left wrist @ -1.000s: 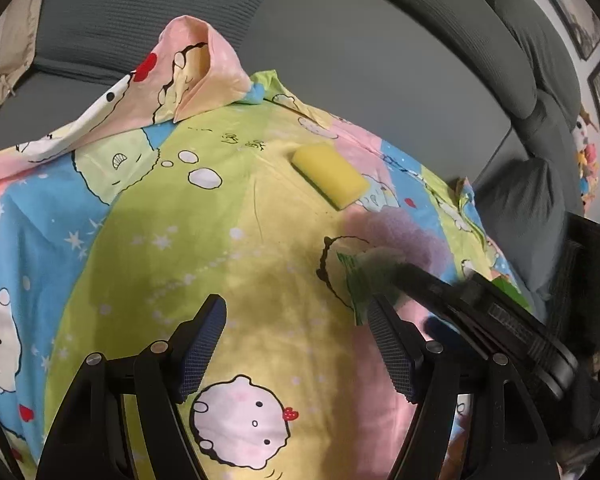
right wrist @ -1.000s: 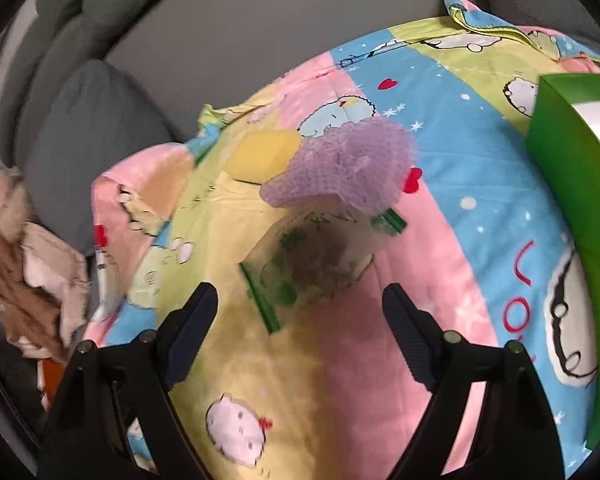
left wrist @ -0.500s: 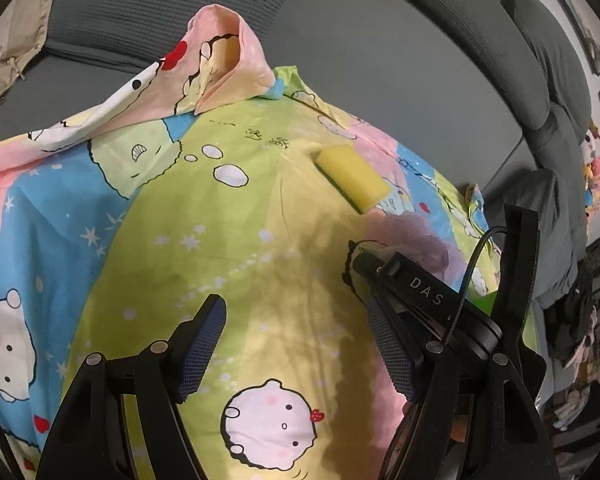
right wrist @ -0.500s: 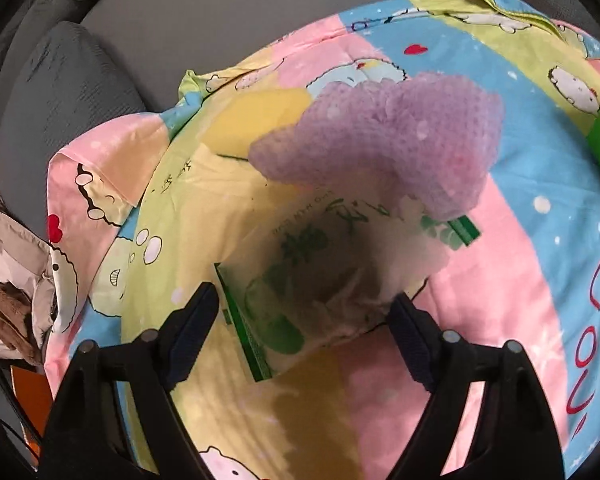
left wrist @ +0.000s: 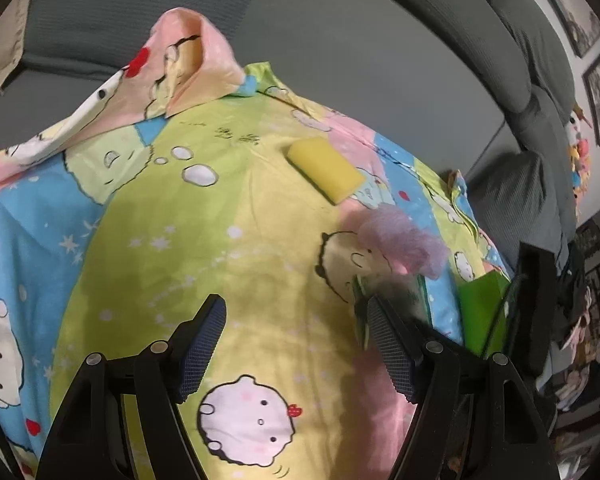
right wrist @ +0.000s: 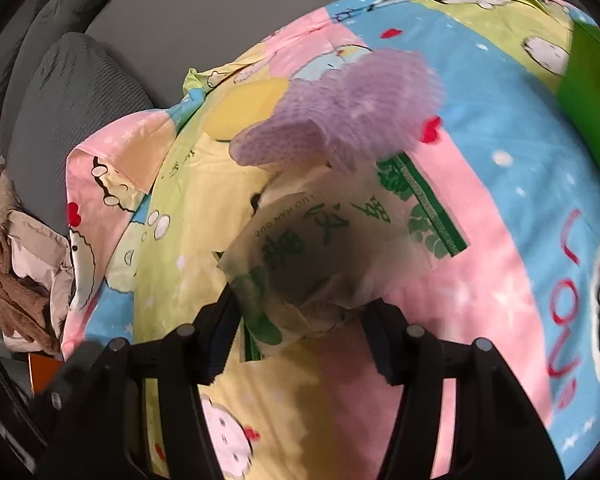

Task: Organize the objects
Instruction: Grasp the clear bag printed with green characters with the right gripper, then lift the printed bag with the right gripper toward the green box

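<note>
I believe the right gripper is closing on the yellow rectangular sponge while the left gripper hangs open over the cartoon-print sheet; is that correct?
Not quite. In the right wrist view the right gripper has just been closing on the crinkly translucent packet with green print, which sits between its jaws; the yellow rectangular sponge lies untouched farther back. The left gripper does hang open over the cartoon-print sheet.

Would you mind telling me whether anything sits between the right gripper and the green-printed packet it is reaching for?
Nothing visible does. The right gripper already straddles the near end of the packet, and its jaws have just been closing on it. The purple mesh puff lies at the packet's far end, beyond the fingers.
</note>
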The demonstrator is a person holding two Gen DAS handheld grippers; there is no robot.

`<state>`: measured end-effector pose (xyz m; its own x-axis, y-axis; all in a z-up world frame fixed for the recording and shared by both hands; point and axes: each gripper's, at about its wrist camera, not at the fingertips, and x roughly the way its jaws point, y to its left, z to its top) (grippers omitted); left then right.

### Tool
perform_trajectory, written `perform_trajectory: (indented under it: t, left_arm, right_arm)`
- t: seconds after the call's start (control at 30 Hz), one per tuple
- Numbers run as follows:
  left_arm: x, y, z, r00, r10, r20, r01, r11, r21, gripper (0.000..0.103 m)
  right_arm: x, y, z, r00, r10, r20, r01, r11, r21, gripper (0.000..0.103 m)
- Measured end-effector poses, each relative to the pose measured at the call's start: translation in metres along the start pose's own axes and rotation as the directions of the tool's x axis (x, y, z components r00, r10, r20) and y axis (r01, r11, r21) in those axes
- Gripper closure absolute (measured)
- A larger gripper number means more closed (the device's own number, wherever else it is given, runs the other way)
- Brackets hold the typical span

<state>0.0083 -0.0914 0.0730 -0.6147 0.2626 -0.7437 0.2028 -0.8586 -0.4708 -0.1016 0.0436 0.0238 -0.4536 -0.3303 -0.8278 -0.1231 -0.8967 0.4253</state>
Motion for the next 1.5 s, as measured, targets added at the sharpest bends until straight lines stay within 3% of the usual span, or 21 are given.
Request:
perform_trajectory:
  t: [0.27, 0.4, 0.53, 0.6, 0.73, 1.1, 1.27, 1.43, 1.5]
  left_arm:
    - [0.011, -0.016, -0.008, 0.999, 0.001, -0.035, 0.000, 0.999, 0.034, 0.029]
    - [0.018, -0.026, -0.013, 0.998, 0.017, -0.059, -0.013, 0.997, 0.073, 0.029]
    - [0.026, -0.037, -0.020, 0.996, 0.040, -0.083, -0.029, 0.991, 0.132, 0.029]
    - [0.030, -0.042, -0.023, 0.994, 0.047, -0.098, -0.031, 0.987, 0.161, 0.029]
    - [0.034, -0.049, -0.028, 0.991, 0.008, -0.134, 0.016, 0.984, 0.176, 0.029]
    - [0.045, -0.057, -0.037, 0.978, -0.048, -0.202, 0.081, 0.984, 0.160, 0.028]
    - [0.048, -0.069, -0.041, 0.967, -0.123, -0.223, 0.155, 0.979, 0.135, 0.024]
    - [0.047, -0.076, -0.034, 0.970, -0.168, -0.173, 0.186, 0.979, 0.088, 0.023]
    - [0.048, -0.075, -0.029, 0.973, -0.187, -0.133, 0.195, 0.979, 0.055, 0.018]
  right_arm:
    - [-0.037, -0.024, -0.024, 0.996, -0.084, 0.019, 0.085, 0.996, -0.039, 0.046]
    - [-0.050, -0.034, -0.023, 0.998, -0.060, 0.029, 0.061, 0.997, -0.055, 0.044]
    - [-0.050, -0.043, -0.020, 0.995, -0.098, 0.019, 0.099, 0.993, -0.070, 0.042]
    - [-0.051, -0.049, -0.017, 0.997, -0.077, 0.005, 0.077, 0.996, -0.043, 0.032]
    - [-0.064, -0.055, -0.014, 0.999, -0.035, 0.039, 0.035, 0.999, -0.006, 0.029]
    - [-0.094, -0.076, -0.008, 0.989, 0.080, 0.128, -0.089, 0.994, 0.068, 0.028]
    - [-0.096, -0.088, -0.005, 0.989, 0.082, 0.125, -0.095, 0.991, 0.095, 0.027]
    - [-0.093, -0.098, -0.004, 0.987, 0.116, 0.109, -0.130, 0.983, 0.133, 0.027]
    - [-0.093, -0.102, -0.005, 0.988, 0.115, 0.104, -0.130, 0.980, 0.148, 0.027]
